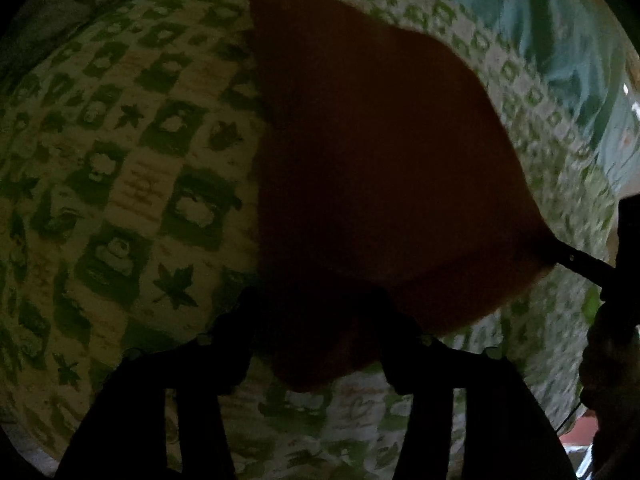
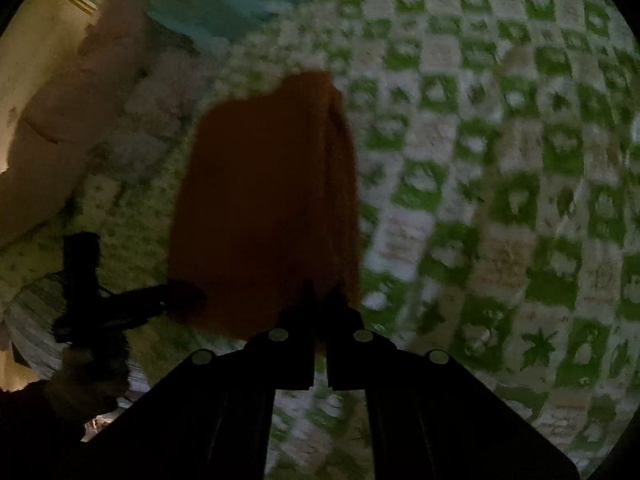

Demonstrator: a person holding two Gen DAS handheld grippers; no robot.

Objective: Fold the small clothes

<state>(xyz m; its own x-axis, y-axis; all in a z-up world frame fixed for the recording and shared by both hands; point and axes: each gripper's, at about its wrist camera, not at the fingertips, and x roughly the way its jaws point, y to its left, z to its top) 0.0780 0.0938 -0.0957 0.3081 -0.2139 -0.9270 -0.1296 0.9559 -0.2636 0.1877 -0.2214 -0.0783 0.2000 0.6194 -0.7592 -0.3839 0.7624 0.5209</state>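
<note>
left tongs (image 1: 316,320): apparently half-spread | right tongs (image 2: 320,304): clamped together, angled down

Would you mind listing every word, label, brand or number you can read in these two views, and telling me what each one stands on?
No text can be read in either view.
green-and-cream checked bedspread: some cream squares carry faint lines that look like script; too blurred and dim to read.
brown cloth: no print or label shows.
left gripper and right gripper: no marking visible; both are in deep shadow.
</note>
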